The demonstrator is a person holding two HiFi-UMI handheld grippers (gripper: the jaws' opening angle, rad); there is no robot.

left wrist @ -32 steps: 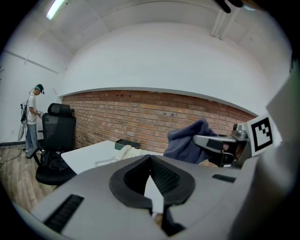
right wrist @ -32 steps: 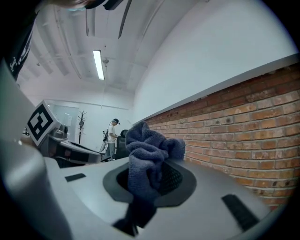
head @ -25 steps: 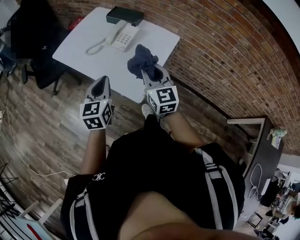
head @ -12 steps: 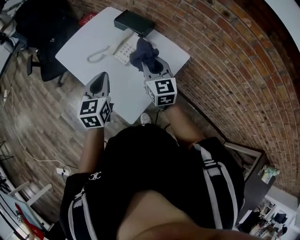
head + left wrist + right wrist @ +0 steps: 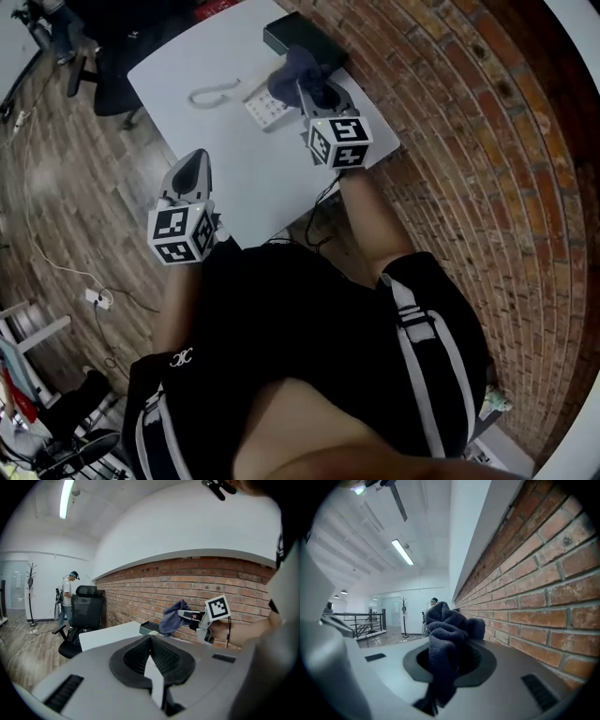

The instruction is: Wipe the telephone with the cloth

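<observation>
Cloth (image 5: 289, 67) clamped in right gripper (image 5: 304, 82) over telephone (image 5: 266, 109); left gripper (image 5: 193, 163) closed, empty, at table (image 5: 255, 173) edge.

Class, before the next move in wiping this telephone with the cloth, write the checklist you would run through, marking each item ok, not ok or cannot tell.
1. Cloth clamped in the right gripper: ok.
2. Cloth touching the telephone: cannot tell; in the head view it hangs over the far end.
3. Left gripper free: ok, shut on nothing, over the table near its front edge.
4. Handset seated on the telephone: not ok, it lies on the table beside it.
5. Black box clear of the telephone: cannot tell; it sits just behind.
</observation>
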